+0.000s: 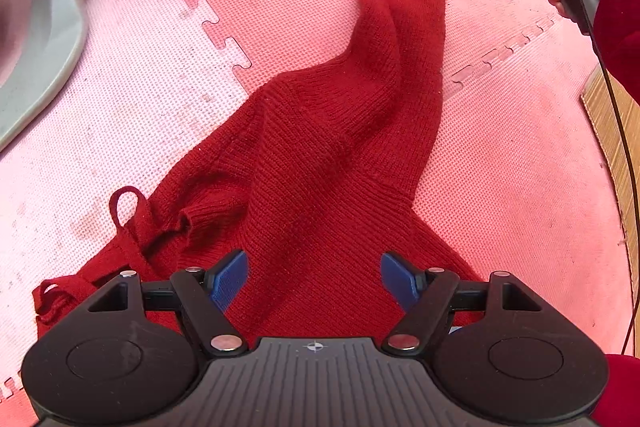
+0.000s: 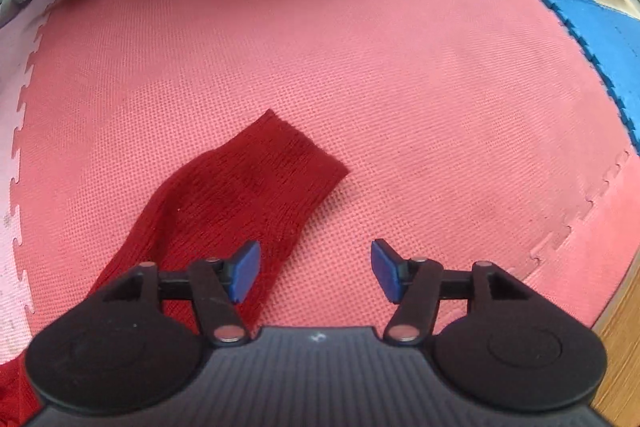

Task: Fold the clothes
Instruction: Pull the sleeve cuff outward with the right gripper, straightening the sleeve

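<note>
Sweater sleeve [image 2: 244, 187] runs far-right across the mat [image 2: 400, 67], its cuff beside the empty, wide-open right gripper [image 2: 316, 269]; left gripper [image 1: 314, 281] likewise gapes.

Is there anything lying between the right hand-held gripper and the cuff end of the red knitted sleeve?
Nothing visible is in the way. Only bare pink foam mat surrounds the cuff of the red knitted sweater, and the right hand-held gripper hangs open just beside the sleeve.
</note>
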Motion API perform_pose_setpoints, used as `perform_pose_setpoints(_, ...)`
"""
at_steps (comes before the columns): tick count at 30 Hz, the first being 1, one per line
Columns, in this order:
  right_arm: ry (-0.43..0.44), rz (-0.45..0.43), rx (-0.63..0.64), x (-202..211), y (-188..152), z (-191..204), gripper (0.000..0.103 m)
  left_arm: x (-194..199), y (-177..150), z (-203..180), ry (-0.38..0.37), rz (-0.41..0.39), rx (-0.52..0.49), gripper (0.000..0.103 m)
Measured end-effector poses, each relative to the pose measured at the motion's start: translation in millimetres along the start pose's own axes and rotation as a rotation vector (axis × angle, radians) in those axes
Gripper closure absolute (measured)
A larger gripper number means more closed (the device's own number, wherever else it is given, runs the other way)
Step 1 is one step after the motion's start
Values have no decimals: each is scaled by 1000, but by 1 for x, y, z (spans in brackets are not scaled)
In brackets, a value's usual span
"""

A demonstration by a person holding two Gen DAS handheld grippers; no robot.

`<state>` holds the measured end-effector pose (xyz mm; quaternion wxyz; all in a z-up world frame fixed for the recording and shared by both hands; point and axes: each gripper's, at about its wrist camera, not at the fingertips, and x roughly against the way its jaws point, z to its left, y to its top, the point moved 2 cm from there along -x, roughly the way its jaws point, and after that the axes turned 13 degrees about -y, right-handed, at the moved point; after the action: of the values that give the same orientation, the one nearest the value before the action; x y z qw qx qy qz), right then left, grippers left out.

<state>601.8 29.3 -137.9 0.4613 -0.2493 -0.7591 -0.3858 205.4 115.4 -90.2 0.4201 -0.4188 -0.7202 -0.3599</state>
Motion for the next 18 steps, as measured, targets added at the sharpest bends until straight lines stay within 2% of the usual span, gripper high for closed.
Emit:
perform_pose_setpoints(4, 89, 20, 26, -21, 7, 14, 41, -3, 2, -1, 4, 2, -6, 27)
perform_pose_setpoints(8, 173, 63, -61, -45, 10, 15, 41, -9, -1, -4, 0, 24, -21, 27)
perform_pose_setpoints(13, 157, 84, -137, -67, 9, 17, 42, -12, -5, -4, -9, 38, -28, 27)
perform_pose_setpoints(15, 167, 59, -193, -67, 11, 14, 45, -13, -6, -3, -6, 41, -30, 27)
perform_pose_setpoints(16, 174, 54, -216, -68, 12, 12, 52, -13, -6, -3, -7, 42, -29, 27)
perform_pose_setpoints(17, 171, 61, -230, -69, 13, 10, 67, -14, -6, -2, -9, 42, -28, 27)
perform_pose_setpoints(18, 167, 72, -233, -70, 14, 9, 73, -14, -6, -2, -9, 41, -27, 27)
